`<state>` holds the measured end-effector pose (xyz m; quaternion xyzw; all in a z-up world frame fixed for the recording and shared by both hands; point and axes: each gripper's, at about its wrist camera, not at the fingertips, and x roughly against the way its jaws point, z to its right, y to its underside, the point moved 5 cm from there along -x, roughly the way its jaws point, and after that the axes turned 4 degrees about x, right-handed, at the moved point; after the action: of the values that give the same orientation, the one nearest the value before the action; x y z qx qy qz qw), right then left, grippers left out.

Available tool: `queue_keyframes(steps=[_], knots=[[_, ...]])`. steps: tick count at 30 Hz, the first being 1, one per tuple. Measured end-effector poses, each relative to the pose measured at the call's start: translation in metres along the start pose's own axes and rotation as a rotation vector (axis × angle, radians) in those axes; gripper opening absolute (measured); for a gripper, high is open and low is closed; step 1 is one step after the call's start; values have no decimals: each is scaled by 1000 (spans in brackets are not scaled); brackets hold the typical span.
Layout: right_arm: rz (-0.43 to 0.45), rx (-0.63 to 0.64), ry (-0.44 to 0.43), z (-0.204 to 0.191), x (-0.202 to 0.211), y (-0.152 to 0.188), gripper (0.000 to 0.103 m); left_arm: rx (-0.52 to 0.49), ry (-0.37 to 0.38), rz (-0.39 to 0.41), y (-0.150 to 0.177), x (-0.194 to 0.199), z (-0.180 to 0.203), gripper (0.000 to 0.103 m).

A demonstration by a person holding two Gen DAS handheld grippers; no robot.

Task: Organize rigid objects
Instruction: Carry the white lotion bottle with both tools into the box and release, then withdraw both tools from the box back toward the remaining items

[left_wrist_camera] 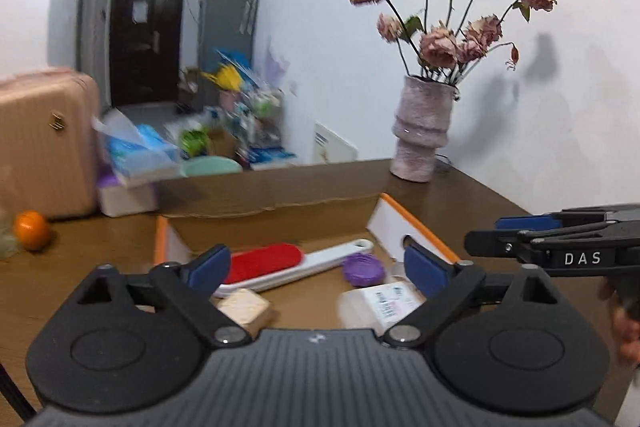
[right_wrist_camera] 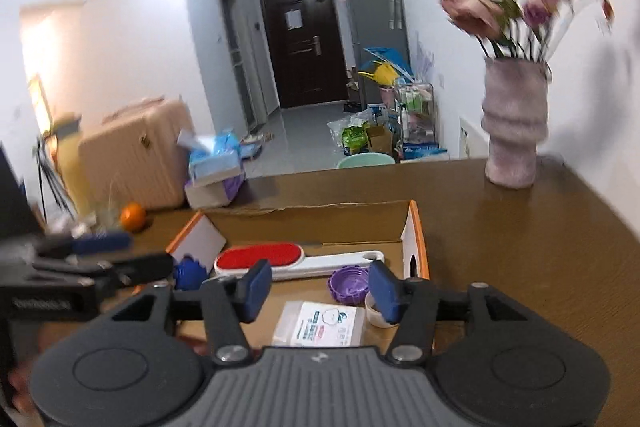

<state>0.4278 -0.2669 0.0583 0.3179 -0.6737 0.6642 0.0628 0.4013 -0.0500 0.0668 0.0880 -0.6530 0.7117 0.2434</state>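
Observation:
An open cardboard box (left_wrist_camera: 276,201) (right_wrist_camera: 320,217) sits on the brown table. In it lie a red and white lint brush (left_wrist_camera: 280,263) (right_wrist_camera: 280,259), a purple cap (left_wrist_camera: 363,268) (right_wrist_camera: 349,284), a white labelled packet (left_wrist_camera: 390,301) (right_wrist_camera: 320,323), a beige block (left_wrist_camera: 244,309), a blue knob (right_wrist_camera: 189,273) and a small white cup (right_wrist_camera: 376,311). My left gripper (left_wrist_camera: 318,269) is open and empty above the box. My right gripper (right_wrist_camera: 320,287) is open and empty above the packet; it also shows in the left wrist view (left_wrist_camera: 496,235) at the right.
A pink vase of dried roses (left_wrist_camera: 420,131) (right_wrist_camera: 514,131) stands at the table's back right. An orange (left_wrist_camera: 31,230) (right_wrist_camera: 133,216), a tissue pack on a white box (left_wrist_camera: 132,159) (right_wrist_camera: 214,171) and a pink suitcase (left_wrist_camera: 44,143) (right_wrist_camera: 136,155) are at the left.

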Motion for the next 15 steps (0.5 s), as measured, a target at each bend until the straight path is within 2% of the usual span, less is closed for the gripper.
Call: queue_keyframes(steps=[2, 5, 7, 8, 10, 13, 15], knots=[[-16, 32, 7, -9, 5, 0, 55, 5, -30, 9, 2, 18, -5, 98], [9, 42, -5, -22, 19, 4, 65, -12, -78, 57, 7, 41, -9, 103], [65, 51, 17, -29, 31, 8, 77, -41, -116, 105, 10, 56, -12, 103], [108, 66, 31, -32, 38, 10, 80, -59, -137, 131, 13, 64, -12, 103], [223, 116, 61, -40, 56, 17, 89, -89, -158, 185, 19, 79, -13, 103], [323, 136, 80, -48, 75, 31, 91, -107, -164, 268, 33, 101, -12, 103], [349, 114, 68, -51, 82, 41, 92, -110, -167, 279, 43, 109, -11, 103]])
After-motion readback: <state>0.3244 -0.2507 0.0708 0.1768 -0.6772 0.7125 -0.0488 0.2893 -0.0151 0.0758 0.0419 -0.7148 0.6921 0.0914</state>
